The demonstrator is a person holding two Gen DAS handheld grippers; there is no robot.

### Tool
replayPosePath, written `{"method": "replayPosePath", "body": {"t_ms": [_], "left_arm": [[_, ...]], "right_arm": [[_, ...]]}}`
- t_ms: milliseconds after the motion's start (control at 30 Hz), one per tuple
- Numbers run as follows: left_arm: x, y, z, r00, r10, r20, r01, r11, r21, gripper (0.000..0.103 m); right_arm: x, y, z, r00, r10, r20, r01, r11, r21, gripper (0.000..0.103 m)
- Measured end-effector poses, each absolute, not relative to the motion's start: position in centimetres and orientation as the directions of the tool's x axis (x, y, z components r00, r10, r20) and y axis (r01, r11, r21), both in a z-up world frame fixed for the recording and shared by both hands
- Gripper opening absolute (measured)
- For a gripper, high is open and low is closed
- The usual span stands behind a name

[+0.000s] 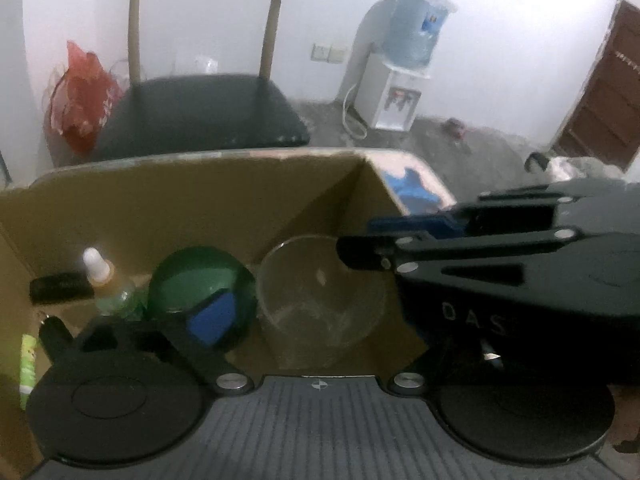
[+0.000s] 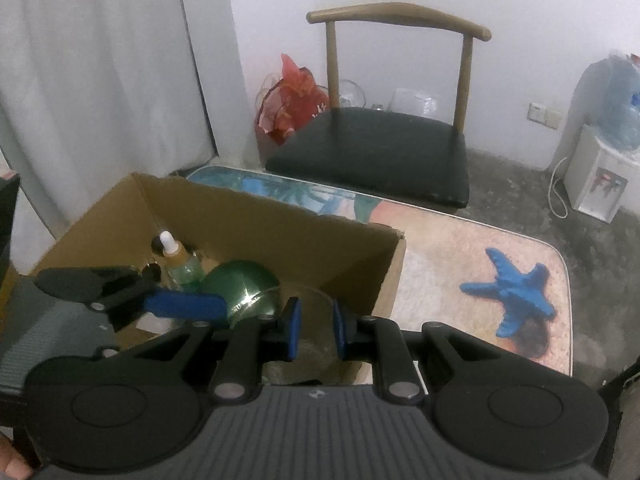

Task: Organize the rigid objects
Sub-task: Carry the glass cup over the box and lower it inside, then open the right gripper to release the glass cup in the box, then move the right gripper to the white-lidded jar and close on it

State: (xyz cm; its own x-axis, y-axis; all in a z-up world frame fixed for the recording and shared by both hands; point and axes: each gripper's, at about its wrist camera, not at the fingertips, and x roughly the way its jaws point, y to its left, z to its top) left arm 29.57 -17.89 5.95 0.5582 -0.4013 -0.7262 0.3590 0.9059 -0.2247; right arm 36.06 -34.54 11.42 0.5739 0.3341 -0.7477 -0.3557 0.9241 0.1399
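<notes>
I've got most rigid stuff inside the cardboard box (image 1: 168, 208) already: clear glass (image 1: 320, 300) near its right corner, green bowl (image 1: 204, 280) just left of the glass, dropper bottle (image 1: 98, 270) and a small black item (image 1: 60, 288) further left.

Left gripper (image 1: 304, 320) has jaws spread wide around the glass w/o touching it, so I judge that piece placed. Right gripper (image 2: 316, 328) hangs over the box's near-right part, pads nearly closed, nothing I can see between them.

Left to do, prob: blue starfish toy (image 2: 516, 300) on the mat, well right of the box.

Hard to tell: box floor under the grippers is hidden; green tube (image 1: 28, 356) by the box's left wall is cut off.
</notes>
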Motion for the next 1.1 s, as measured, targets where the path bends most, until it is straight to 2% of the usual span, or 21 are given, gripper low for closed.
{"method": "replayPosePath", "body": {"t_ms": [200, 300, 433, 533, 633, 800, 900, 933, 1100], "left_arm": [[27.3, -15.3, 8.5, 0.621, -0.429, -0.656, 0.336, 0.902, -0.271, 0.099], [24.0, -12.1, 10.6, 0.671, -0.468, -0.575, 0.34, 0.883, -0.322, 0.1], [18.4, -6.7, 12.9, 0.721, -0.507, -0.472, 0.349, 0.854, -0.385, 0.103], [14.1, -2.3, 14.1, 0.765, -0.493, -0.415, 0.33, 0.853, -0.405, 0.103], [10.3, 1.7, 14.3, 0.827, -0.419, -0.375, 0.266, 0.879, -0.396, 0.103], [7.5, 5.2, 11.8, 0.862, -0.296, -0.412, 0.163, 0.931, -0.328, 0.103], [8.3, 5.5, 9.0, 0.839, -0.253, -0.482, 0.122, 0.951, -0.286, 0.103], [8.8, 5.2, 8.0, 0.83, -0.229, -0.508, 0.105, 0.96, -0.261, 0.103], [10.7, 4.6, 4.6, 0.822, -0.141, -0.551, 0.074, 0.987, -0.142, 0.101]], "right_arm": [[34.2, -35.5, 13.5, 0.596, 0.397, -0.698, -0.33, 0.914, 0.238, 0.02], [31.8, -36.0, 15.9, 0.618, 0.468, -0.632, -0.344, 0.884, 0.317, 0.02], [28.2, -35.5, 19.4, 0.564, 0.64, -0.521, -0.437, 0.767, 0.469, 0.021], [25.8, -33.3, 21.8, 0.541, 0.697, -0.471, -0.52, 0.717, 0.463, 0.021], [24.3, -30.0, 23.0, 0.492, 0.745, -0.451, -0.589, 0.666, 0.458, 0.022], [22.8, -22.8, 21.7, 0.382, 0.778, -0.498, -0.667, 0.606, 0.434, 0.023], [22.3, -18.1, 19.4, 0.353, 0.745, -0.566, -0.69, 0.616, 0.38, 0.039], [22.2, -16.6, 18.6, 0.356, 0.727, -0.588, -0.694, 0.626, 0.354, 0.048], [21.5, -11.3, 15.4, 0.401, 0.609, -0.685, -0.718, 0.673, 0.179, 0.05]]}}
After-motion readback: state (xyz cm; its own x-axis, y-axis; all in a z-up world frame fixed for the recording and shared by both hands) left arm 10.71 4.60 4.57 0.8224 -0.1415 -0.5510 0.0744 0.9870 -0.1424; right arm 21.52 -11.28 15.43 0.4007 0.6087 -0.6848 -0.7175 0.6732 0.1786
